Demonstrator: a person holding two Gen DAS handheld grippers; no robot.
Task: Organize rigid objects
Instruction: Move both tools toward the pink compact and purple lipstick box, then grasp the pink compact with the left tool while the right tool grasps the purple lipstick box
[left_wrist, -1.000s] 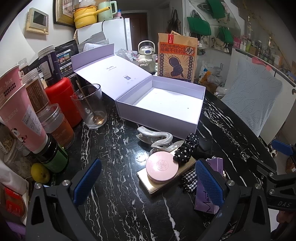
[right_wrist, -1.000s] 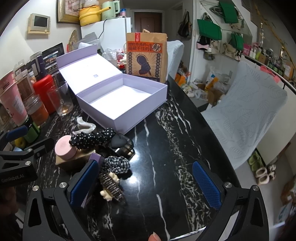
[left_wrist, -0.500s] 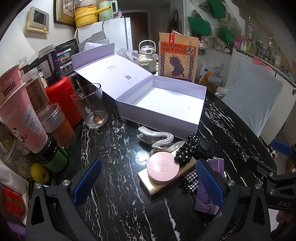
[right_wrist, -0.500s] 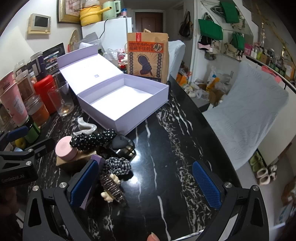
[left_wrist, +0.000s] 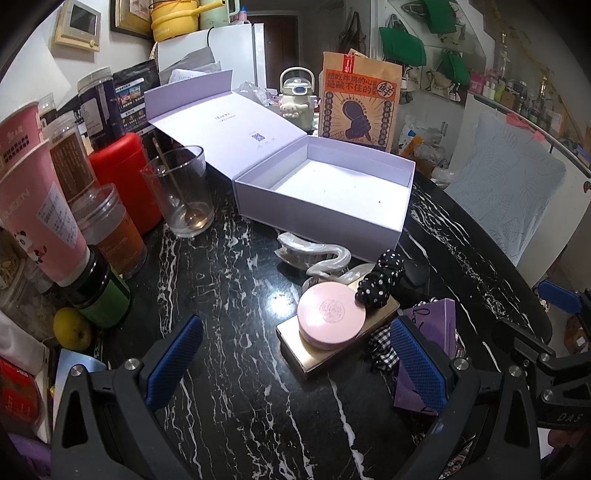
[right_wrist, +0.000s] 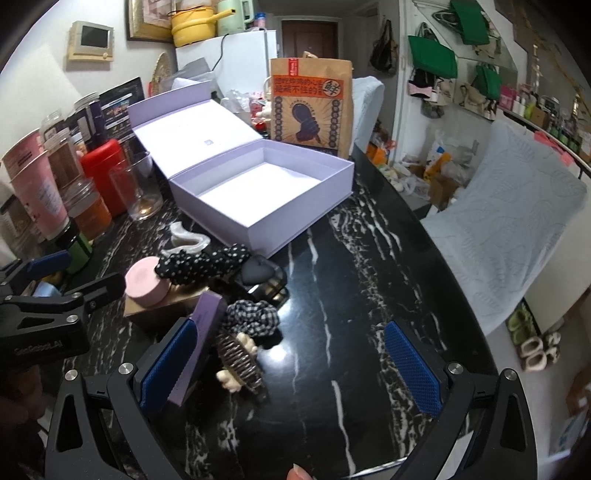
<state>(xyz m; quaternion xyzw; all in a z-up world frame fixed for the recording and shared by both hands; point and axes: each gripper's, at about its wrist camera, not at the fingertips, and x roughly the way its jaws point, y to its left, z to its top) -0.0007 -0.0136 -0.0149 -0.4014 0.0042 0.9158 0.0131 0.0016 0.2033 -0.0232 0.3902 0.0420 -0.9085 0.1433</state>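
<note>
While both tools are held low over the black marble table, the left gripper and the right gripper are seen spread wide, with nothing gripped between the blue pads of either. In the left wrist view, an open lilac box is found at 12 o'clock, its inside bare, and just before it a pink round case is stacked on a gold flat case, with a dotted scrunchie touching them at 1 o'clock. In the right wrist view, a brown hair claw and a checked scrunchie are seen at 11 o'clock, beside a purple box that is touching the left pad.
</note>
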